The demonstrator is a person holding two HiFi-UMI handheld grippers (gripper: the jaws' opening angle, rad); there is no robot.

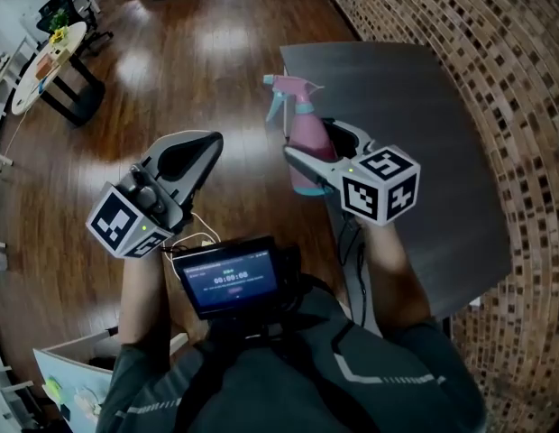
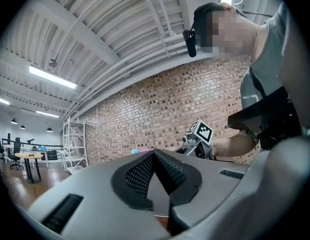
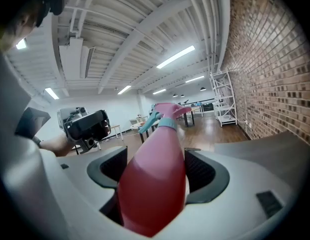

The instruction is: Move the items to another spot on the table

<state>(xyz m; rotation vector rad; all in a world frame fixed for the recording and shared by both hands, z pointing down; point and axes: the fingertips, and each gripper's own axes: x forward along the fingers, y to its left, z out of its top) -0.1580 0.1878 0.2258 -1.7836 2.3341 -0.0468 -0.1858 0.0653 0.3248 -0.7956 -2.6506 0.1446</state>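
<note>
A pink spray bottle with a teal trigger sits between the jaws of my right gripper, at the near left edge of the dark grey table. In the right gripper view the bottle's body fills the gap of the right gripper, and the pads press its sides. Whether its base rests on the table I cannot tell. My left gripper hangs over the wood floor, left of the table, shut and empty. In its own view the left gripper has its jaws meeting at the tip.
A brick wall runs along the table's right side. Wood floor lies to the left. A white round table stands far off at the upper left. A device with a lit screen sits on the person's chest.
</note>
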